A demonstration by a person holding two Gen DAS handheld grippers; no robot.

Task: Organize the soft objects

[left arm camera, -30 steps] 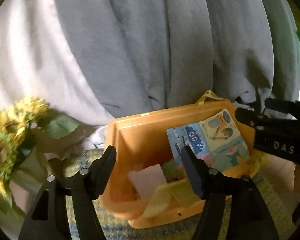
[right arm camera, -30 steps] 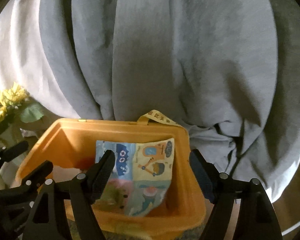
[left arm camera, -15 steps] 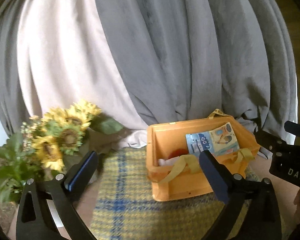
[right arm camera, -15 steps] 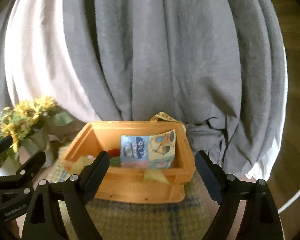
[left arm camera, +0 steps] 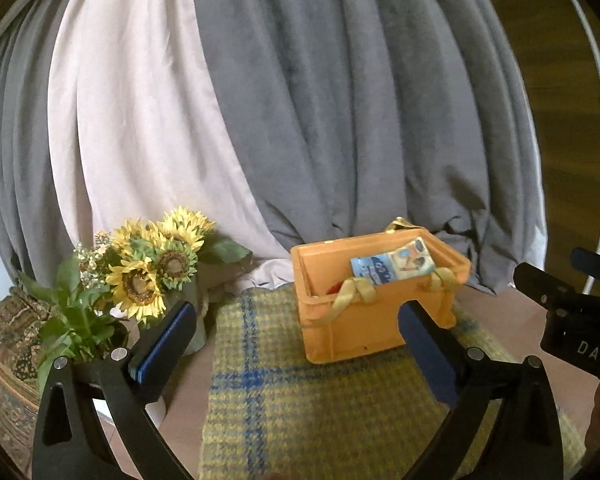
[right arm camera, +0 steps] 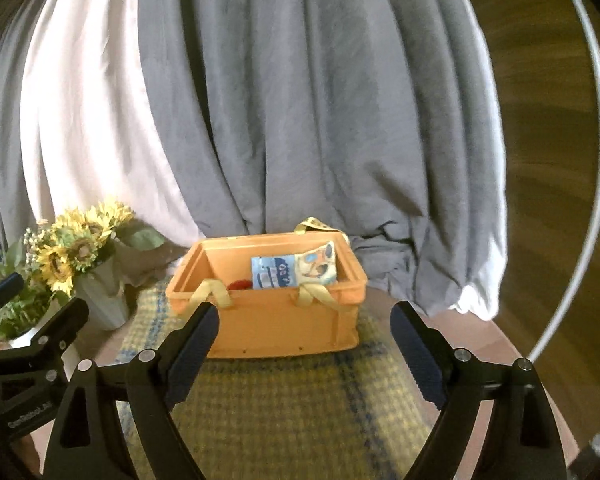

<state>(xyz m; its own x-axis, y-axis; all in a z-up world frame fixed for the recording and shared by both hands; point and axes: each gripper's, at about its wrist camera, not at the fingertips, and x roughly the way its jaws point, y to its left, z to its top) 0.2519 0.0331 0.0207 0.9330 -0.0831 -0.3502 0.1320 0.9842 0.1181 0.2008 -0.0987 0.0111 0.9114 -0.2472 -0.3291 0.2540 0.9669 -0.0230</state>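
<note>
My L tongs [left arm camera: 296, 320] & R tongs [right arm camera: 304, 324] both wide open, holding nothing. Orange bin [right arm camera: 284, 328] on plaid mat [right arm camera: 300, 412], cloth book [right arm camera: 294, 270] inside. Sunflowers [left arm camera: 156, 268] far left.

Sunflowers [left arm camera: 156, 272] in vase beside plaid mat [left arm camera: 300, 400]; grey curtain [left arm camera: 340, 120] behind

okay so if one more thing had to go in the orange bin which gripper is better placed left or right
Right, probably. The right gripper faces the orange bin squarely, centred between its open fingers. The left gripper points more at the plaid mat, with the bin off toward its right finger.
</note>
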